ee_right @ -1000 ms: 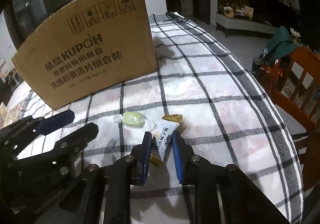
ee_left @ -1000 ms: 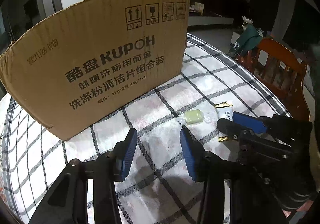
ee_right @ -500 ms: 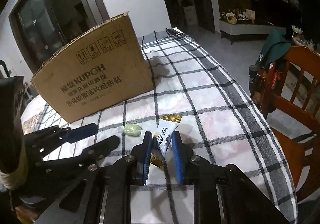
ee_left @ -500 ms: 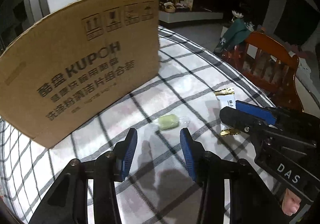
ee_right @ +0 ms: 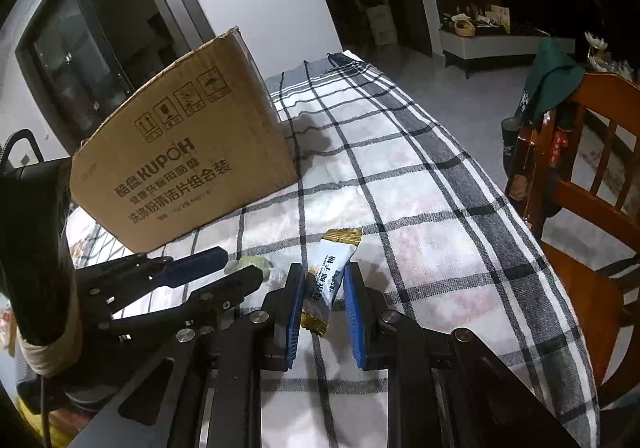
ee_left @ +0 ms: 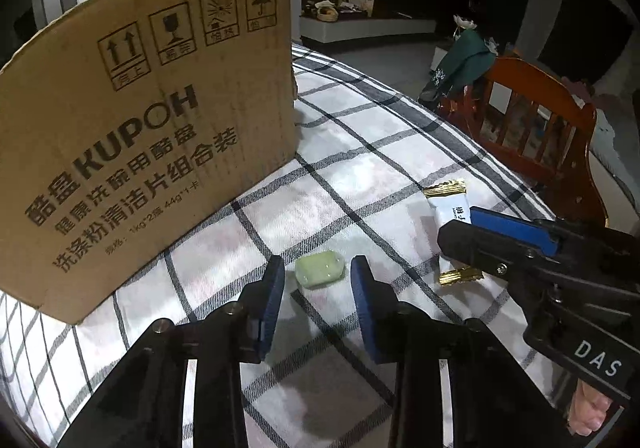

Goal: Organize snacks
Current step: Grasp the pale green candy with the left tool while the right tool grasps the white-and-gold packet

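Observation:
A pale green wrapped candy [ee_left: 320, 270] lies on the checked tablecloth [ee_left: 360, 176]. My left gripper [ee_left: 317, 268] straddles it; its jaws are closing, with small gaps still showing on both sides of the candy. To its right, my right gripper [ee_left: 456, 228] is shut on a white snack packet with gold ends [ee_left: 446, 204]. In the right wrist view that packet [ee_right: 326, 268] sits pinched between the blue pads of the right gripper [ee_right: 322, 288]. There the left gripper [ee_right: 242, 264] reaches in from the left over the green candy [ee_right: 250, 262].
A tall brown cardboard box [ee_left: 140, 148] printed KUPOH stands on the table behind the snacks, also in the right wrist view [ee_right: 192, 168]. A wooden chair [ee_right: 580, 188] with a green cloth [ee_right: 552, 76] over it stands off the table's right edge.
My left gripper moved forward until the green candy lay between its fingers, and its jaws narrowed. My right gripper kept hold of the white packet while its view drew back slightly.

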Demonstrator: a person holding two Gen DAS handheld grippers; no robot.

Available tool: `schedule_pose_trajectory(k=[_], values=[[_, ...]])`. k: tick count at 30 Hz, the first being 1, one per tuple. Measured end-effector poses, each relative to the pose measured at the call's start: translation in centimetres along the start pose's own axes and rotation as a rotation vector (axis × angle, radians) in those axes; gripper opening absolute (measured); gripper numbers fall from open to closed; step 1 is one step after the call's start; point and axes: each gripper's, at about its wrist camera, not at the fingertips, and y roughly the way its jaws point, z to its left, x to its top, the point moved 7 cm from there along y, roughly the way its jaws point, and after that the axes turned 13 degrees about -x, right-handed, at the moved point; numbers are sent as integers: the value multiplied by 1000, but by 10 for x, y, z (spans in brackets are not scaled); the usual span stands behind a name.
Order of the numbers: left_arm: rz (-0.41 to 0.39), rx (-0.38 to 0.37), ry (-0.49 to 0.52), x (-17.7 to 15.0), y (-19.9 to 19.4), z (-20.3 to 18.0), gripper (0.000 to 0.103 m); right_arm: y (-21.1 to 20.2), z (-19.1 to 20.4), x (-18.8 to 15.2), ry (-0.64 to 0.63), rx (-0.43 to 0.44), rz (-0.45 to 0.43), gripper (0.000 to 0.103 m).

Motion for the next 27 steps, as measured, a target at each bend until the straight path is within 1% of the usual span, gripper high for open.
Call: schedule_pose_trajectory(k=[4,6,10,11,12,16,18,20,24,27], values=[[10,6,7,-1,6,0,34,2,2,-1,-2,8,3,21],[12,14,7,-1,9,0,34,3,2,-1,-3,11,4,15],[9,23,5,0,12,-1,34,5,2,-2,0,26,13,15],[8,26,3,0,12,-1,29,7,2,-2,7,34,21,15],[9,35,2,0,13,-1,27,7,1,-3,12,36,26,15],[0,45,4,0,13,-1,26,11,-2,-5,20,43,34,12],[-16,47,-19,0,8,-1,26,11,-3,-5,24,49,32,12],[-29,51,-41,-1,2,0,26,9,-2,-5,25,62,29,9],[-67,52,-86,-4,-12,1,26,4,-1,-5,25,72,20,8],[-76,50,-100,-5,-17,0,26,2,-2,-5,26,76,23,8]])
